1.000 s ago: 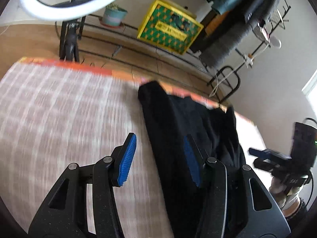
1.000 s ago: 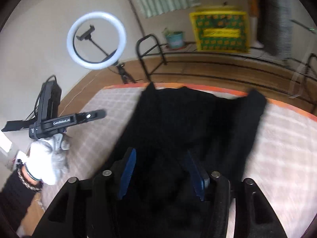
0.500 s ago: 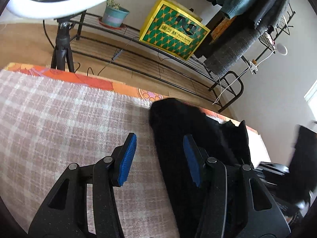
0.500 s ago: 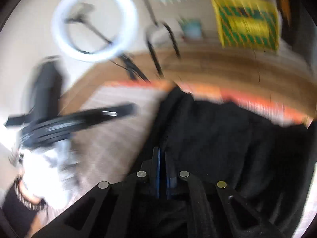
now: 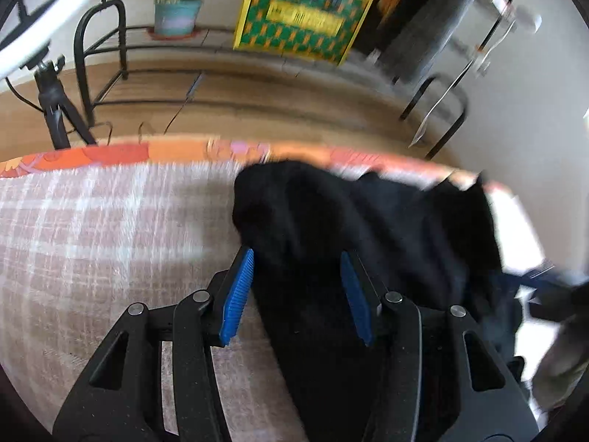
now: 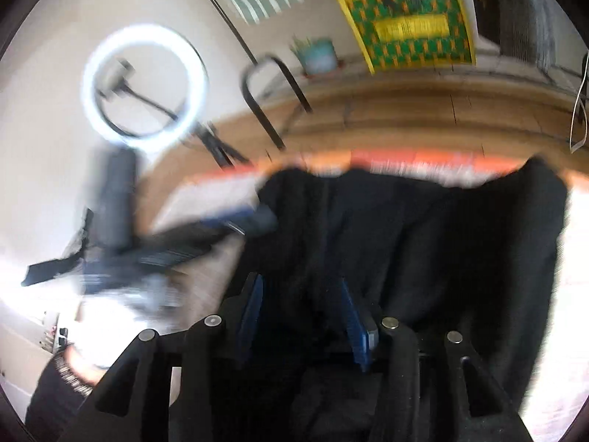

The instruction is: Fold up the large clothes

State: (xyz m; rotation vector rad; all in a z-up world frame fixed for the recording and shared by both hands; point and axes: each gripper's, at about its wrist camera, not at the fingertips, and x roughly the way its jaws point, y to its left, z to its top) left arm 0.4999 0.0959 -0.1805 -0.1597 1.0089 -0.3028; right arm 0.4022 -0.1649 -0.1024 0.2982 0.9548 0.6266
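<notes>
- The black garment (image 5: pixel 368 221) lies on a plaid-covered surface (image 5: pixel 92 228) with an orange patterned border (image 5: pixel 110 154) along its far edge; the cloth is bunched in soft folds, its far end reaching that border
- The left gripper (image 5: pixel 298 287) hovers over the garment's near left edge with its jaws spread wide; the left blue pad (image 5: pixel 237 294) is over the plaid just beside the cloth edge, the right pad over the black fabric; nothing is held between them
- The right gripper (image 6: pixel 302 316) is low over the garment (image 6: pixel 423 239), jaws apart with black cloth filling the gap; whether the pads (image 6: pixel 351 320) touch the cloth I cannot tell, the view being blurred
- In the right wrist view the left gripper (image 6: pixel 254 221) appears smeared at the garment's left edge, with a white-gloved hand (image 6: pixel 110 313) below it
- Beyond the surface: wooden floor, a ring light (image 6: pixel 143 84) on a tripod, a potted plant (image 5: pixel 176 14) and a yellow-green box (image 5: pixel 305 14) on a low black rack
</notes>
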